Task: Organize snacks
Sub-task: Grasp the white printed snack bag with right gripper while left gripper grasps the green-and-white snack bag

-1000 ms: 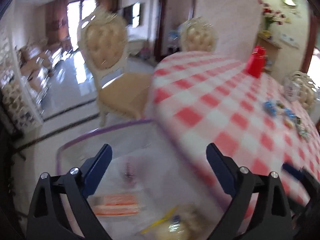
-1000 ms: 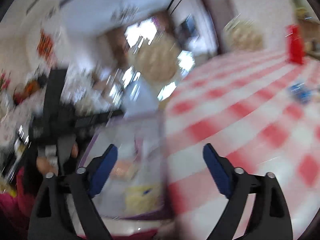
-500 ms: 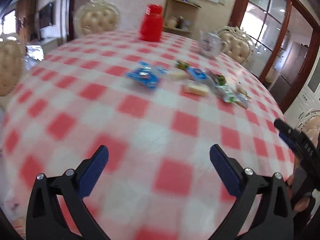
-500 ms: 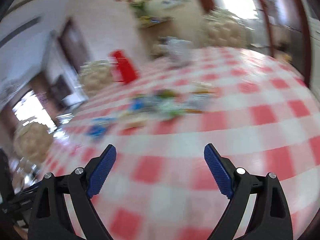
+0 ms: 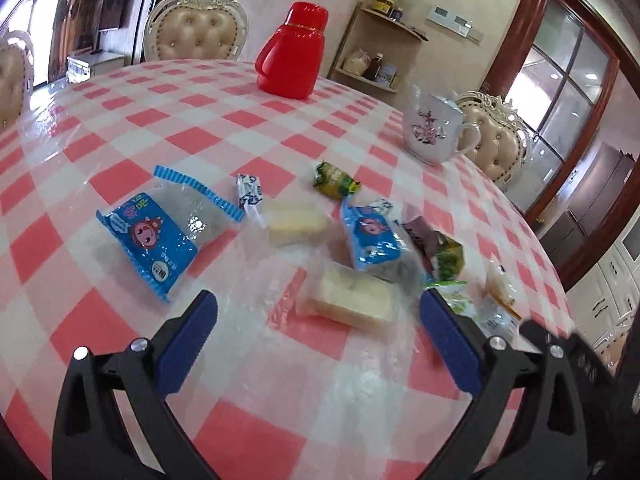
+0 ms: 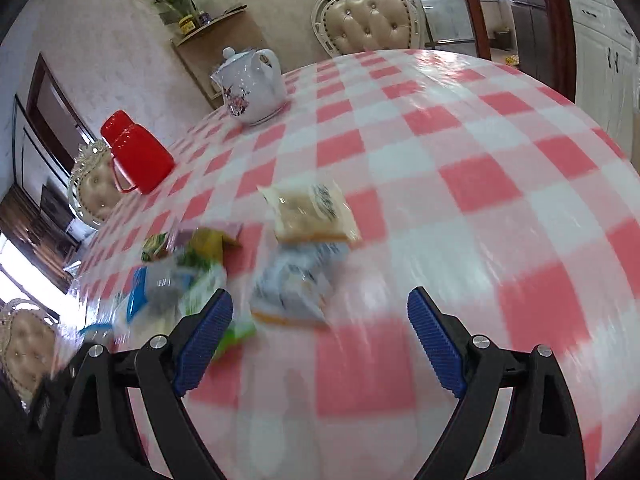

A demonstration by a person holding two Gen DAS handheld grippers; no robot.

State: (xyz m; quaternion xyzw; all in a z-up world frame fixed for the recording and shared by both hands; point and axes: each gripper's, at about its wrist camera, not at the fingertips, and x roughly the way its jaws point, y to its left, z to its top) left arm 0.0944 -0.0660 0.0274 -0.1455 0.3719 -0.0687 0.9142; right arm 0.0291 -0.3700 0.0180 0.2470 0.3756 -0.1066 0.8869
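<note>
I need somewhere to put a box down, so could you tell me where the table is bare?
Bare cloth lies between the red flask and the snack packets, and right of the packets toward the table edge. The packets themselves cluster tightly, some overlapping.

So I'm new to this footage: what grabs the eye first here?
The red flask at the far side of the red-checked table, then the flowered white teapot to its right. Nearer, wrapped snacks lie scattered, a blue packet leftmost, ahead of the open left gripper.
</note>
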